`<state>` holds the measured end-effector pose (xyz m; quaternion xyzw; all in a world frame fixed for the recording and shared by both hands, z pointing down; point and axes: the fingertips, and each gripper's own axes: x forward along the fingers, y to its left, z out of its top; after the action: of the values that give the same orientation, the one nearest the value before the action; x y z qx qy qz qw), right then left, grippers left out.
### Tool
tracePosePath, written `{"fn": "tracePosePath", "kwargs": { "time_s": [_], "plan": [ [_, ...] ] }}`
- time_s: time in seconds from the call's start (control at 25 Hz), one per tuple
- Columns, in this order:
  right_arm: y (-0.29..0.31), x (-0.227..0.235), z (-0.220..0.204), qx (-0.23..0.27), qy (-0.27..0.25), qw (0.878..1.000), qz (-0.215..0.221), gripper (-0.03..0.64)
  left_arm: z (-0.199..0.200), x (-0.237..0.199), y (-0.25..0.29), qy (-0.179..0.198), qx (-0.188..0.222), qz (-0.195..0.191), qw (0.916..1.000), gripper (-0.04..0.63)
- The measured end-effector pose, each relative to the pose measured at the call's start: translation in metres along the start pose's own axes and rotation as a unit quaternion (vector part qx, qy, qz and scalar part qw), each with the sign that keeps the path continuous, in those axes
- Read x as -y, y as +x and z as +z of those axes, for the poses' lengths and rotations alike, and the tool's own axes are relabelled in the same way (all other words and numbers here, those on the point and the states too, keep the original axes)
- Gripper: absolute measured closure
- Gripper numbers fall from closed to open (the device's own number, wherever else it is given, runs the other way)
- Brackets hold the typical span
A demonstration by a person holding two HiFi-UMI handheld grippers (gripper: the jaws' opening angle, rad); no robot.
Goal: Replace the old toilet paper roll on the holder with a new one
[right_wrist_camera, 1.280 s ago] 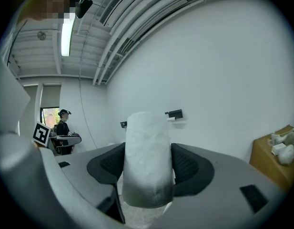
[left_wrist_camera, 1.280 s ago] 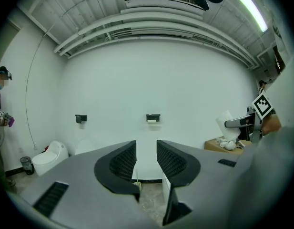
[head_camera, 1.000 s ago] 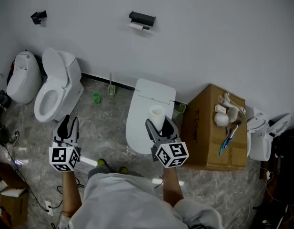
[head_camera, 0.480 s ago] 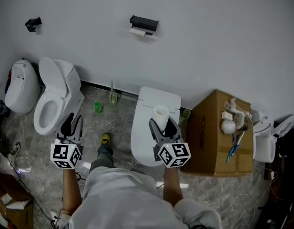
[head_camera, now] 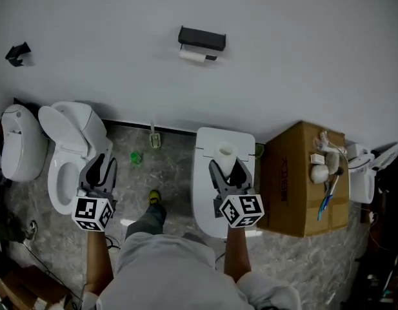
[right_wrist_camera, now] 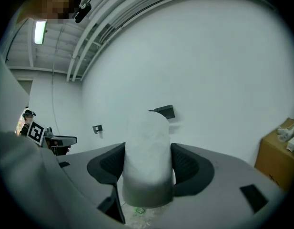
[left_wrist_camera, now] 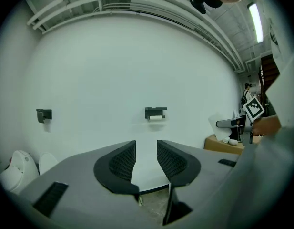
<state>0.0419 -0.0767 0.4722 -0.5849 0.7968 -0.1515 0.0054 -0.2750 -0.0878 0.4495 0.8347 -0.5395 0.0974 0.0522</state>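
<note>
New roll [right_wrist_camera: 146,147]: it is standing upright between the jaws of the right gripper [head_camera: 228,170], which are pressing on its two sides. It is far from the holder. I think the squeeze should be gentle, so the roll is not getting squashed.
Wall [head_camera: 302,44]: it is carrying the holder high up.
Closed toilet [head_camera: 205,179]: it is sitting under the right gripper.
Cardboard box [head_camera: 292,179]: it is sitting shut, so I cannot tell what is inside. Small white things and a blue-handled thing [head_camera: 328,202] are lying on top.
Left gripper [left_wrist_camera: 146,160]: its jaws are standing apart, with nothing between them.
Holder [head_camera: 202,38]: it is holding the old roll underneath.
Old roll [head_camera: 193,55]: I think the free left gripper should be taking this off first.
</note>
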Motion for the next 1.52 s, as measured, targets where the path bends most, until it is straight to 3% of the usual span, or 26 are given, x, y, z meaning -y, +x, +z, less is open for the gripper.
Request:
{"fn": "tracePosePath", "kwargs": {
  "time_s": [0.28,0.52,1.0,1.52],
  "plan": [
    [0.079,-0.008,0.015,-0.021,-0.011,0.999,-0.048,0.322,0.008,-0.061,0.092,-0.013,-0.009,-0.06,0.9981,0.461],
    [0.108,-0.004,0.023,-0.03,-0.02,0.996,-0.081,0.322,0.018,-0.082,0.143,-0.014,0.0,-0.097,0.9952,0.461],
    [0.122,0.02,0.05,-0.005,-0.023,0.992,-0.126,0.322,0.051,-0.07,0.204,0.02,0.019,-0.153,0.9878,0.46],
    [0.14,0.073,0.071,0.011,-0.018,0.992,-0.123,0.322,0.075,-0.031,0.261,0.039,0.026,-0.164,0.9853,0.46]
  ]
}}
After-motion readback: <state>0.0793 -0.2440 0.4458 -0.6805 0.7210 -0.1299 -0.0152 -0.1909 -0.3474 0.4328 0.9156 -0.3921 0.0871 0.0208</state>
